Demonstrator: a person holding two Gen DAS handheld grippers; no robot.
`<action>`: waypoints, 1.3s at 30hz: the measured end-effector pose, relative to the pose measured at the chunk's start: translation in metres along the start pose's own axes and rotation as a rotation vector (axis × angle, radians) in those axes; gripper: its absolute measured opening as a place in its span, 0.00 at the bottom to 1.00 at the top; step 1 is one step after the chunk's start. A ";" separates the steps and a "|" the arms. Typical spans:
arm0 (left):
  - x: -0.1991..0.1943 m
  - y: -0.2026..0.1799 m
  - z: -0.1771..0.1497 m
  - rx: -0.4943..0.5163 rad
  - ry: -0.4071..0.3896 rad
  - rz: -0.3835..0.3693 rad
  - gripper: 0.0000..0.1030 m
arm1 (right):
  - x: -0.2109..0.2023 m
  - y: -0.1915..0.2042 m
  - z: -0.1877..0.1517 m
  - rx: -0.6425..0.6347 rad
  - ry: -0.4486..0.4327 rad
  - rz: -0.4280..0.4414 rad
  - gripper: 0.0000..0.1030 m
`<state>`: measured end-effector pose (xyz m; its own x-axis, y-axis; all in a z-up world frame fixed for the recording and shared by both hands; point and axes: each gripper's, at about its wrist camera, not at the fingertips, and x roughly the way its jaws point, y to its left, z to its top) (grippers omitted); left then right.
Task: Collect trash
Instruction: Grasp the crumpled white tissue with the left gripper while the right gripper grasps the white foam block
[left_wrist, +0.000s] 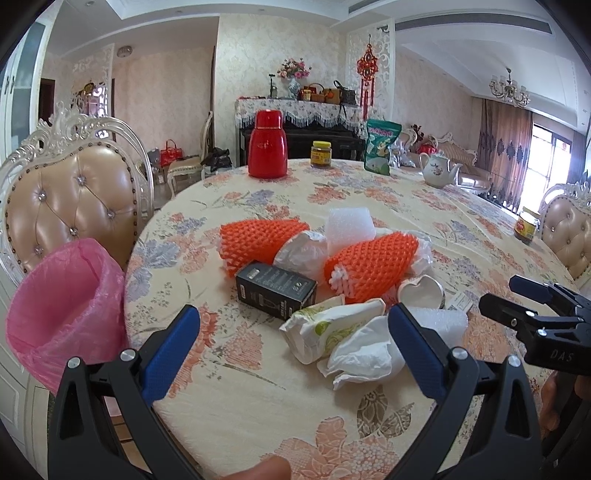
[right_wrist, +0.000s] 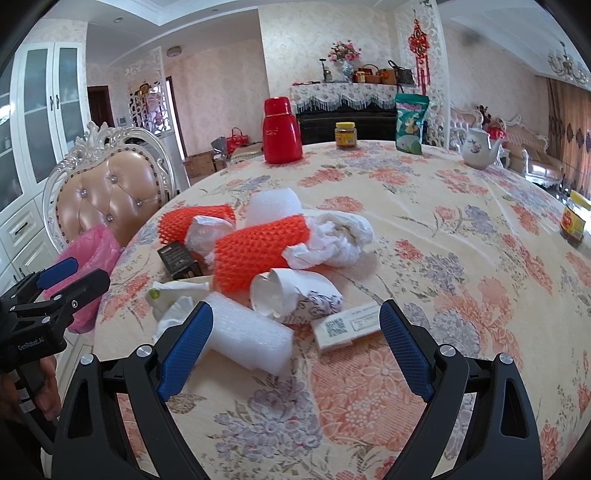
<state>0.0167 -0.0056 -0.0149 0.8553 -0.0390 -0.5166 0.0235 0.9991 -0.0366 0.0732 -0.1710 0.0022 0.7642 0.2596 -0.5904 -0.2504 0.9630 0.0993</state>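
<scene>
A heap of trash lies on the floral tablecloth (left_wrist: 240, 398): two orange foam nets (left_wrist: 260, 240) (right_wrist: 258, 251), a black carton (left_wrist: 275, 291), crumpled white paper (left_wrist: 364, 354), a white foam roll (right_wrist: 247, 332), a torn paper cup (right_wrist: 284, 295), a white foam block (left_wrist: 349, 223) and a flat label box (right_wrist: 349, 326). A bin with a pink bag (left_wrist: 62, 306) stands at the table's left edge. My left gripper (left_wrist: 295, 350) hovers open before the crumpled paper and a printed wrapper (left_wrist: 319, 328). My right gripper (right_wrist: 295, 343) is open, its fingers either side of the foam roll and label box.
At the far side stand a red thermos (left_wrist: 266, 146), a yellow-lidded jar (left_wrist: 320, 155), a green snack bag (left_wrist: 380, 147) and a white teapot (left_wrist: 437, 170). Another jar (right_wrist: 574, 218) sits at the right edge. Padded chairs (left_wrist: 70, 199) ring the table.
</scene>
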 end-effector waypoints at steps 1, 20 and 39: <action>0.003 -0.001 -0.001 0.000 0.010 -0.009 0.96 | 0.002 -0.002 -0.001 0.002 0.006 0.000 0.83; 0.035 0.001 -0.013 -0.024 0.102 -0.066 0.95 | 0.036 0.022 -0.003 -0.137 0.099 0.036 0.83; 0.034 0.006 -0.016 -0.030 0.122 -0.109 0.93 | 0.052 0.045 -0.010 -0.239 0.180 0.119 0.48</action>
<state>0.0375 -0.0011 -0.0466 0.7794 -0.1511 -0.6080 0.0956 0.9878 -0.1230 0.0952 -0.1147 -0.0318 0.6089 0.3323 -0.7203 -0.4806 0.8769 -0.0017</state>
